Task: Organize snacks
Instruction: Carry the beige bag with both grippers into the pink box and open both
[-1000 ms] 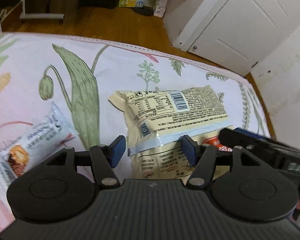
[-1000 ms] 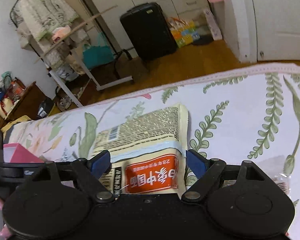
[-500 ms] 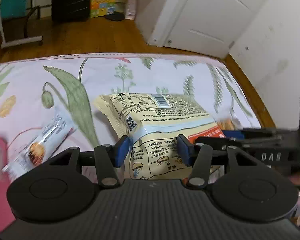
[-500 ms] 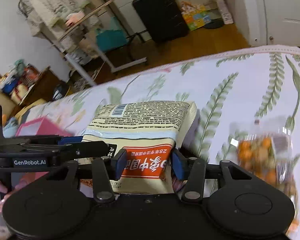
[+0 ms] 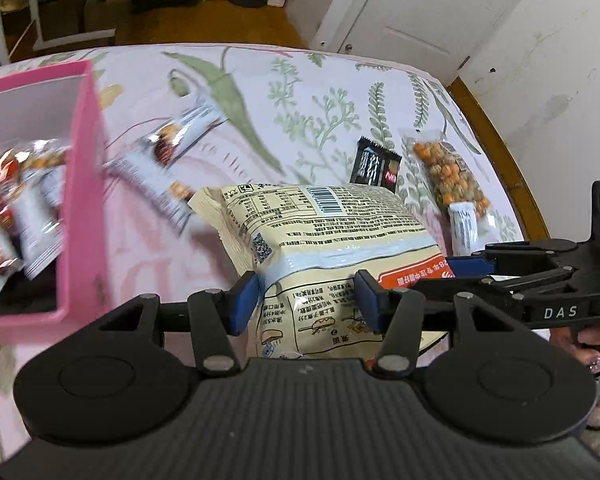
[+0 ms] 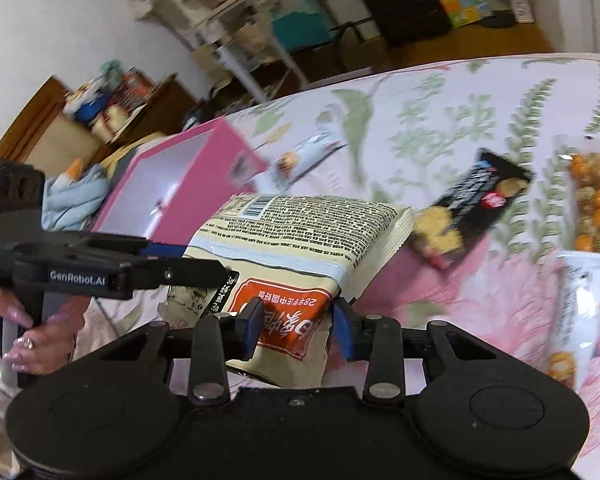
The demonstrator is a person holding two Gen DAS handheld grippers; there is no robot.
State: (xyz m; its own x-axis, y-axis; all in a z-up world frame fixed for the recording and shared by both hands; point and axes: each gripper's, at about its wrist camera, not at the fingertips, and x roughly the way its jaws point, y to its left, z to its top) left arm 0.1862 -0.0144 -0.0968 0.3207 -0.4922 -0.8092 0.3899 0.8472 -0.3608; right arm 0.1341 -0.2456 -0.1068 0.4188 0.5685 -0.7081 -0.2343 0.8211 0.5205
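A large cream snack bag (image 5: 324, 240) with an orange label is held off the floral tablecloth (image 5: 320, 112) by both grippers. My left gripper (image 5: 306, 300) is shut on its near end. My right gripper (image 6: 298, 330) is shut on the orange-label corner of the bag (image 6: 300, 240). The right gripper also shows from the side in the left wrist view (image 5: 476, 266), and the left gripper in the right wrist view (image 6: 188, 256). A pink box (image 5: 82, 200) with several snack packets inside stands to the left; it also shows in the right wrist view (image 6: 204, 168).
On the cloth lie white snack bars (image 5: 172, 148), a black packet (image 5: 374, 168), a clear bag of orange-green nuts (image 5: 448, 172) and a small white packet (image 5: 464, 226). The table's wooden edge (image 5: 496, 152) runs on the right. A white door and furniture stand beyond.
Both grippers closed on the cream bag and lifted it off the cloth, carrying it left toward the pink box, which has come into view.
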